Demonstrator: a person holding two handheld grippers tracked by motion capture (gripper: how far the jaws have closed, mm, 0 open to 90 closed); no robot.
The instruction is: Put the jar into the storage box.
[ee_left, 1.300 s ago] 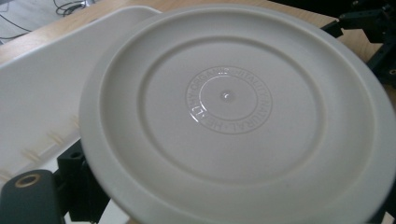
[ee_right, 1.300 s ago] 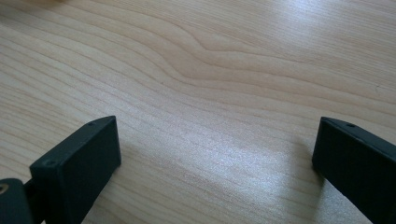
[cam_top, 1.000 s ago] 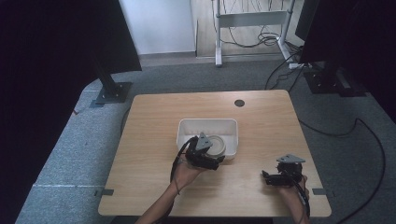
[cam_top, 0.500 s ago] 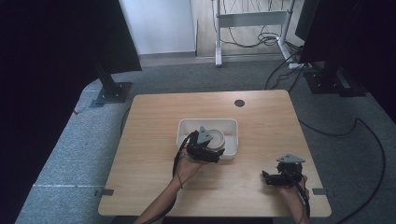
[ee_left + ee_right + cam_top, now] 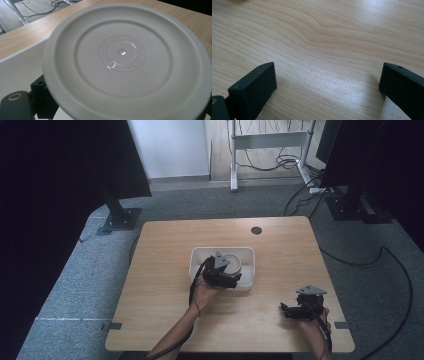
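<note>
I hold the left tool [image 5: 223,276] over the near edge of the white tub [image 5: 197,259] at the middle of the tabletop [image 5: 165,245], its jaws pinching a round white plate [image 5: 125,60]. In the left gripper view the plate's underside faces the camera, tilted, with a ring of raised lettering around its centre, and one black jaw shows at its lower left rim; the tub's pale wall lies behind it and bare wood beyond. From the high view the plate [image 5: 231,263] sits inside the tub, just ahead of the tool. My right tool [image 5: 295,310] rests low over the near right corner of the tabletop, well apart from the tub, its jaws spread wide over bare wood grain with nothing between them in the right gripper view.
</note>
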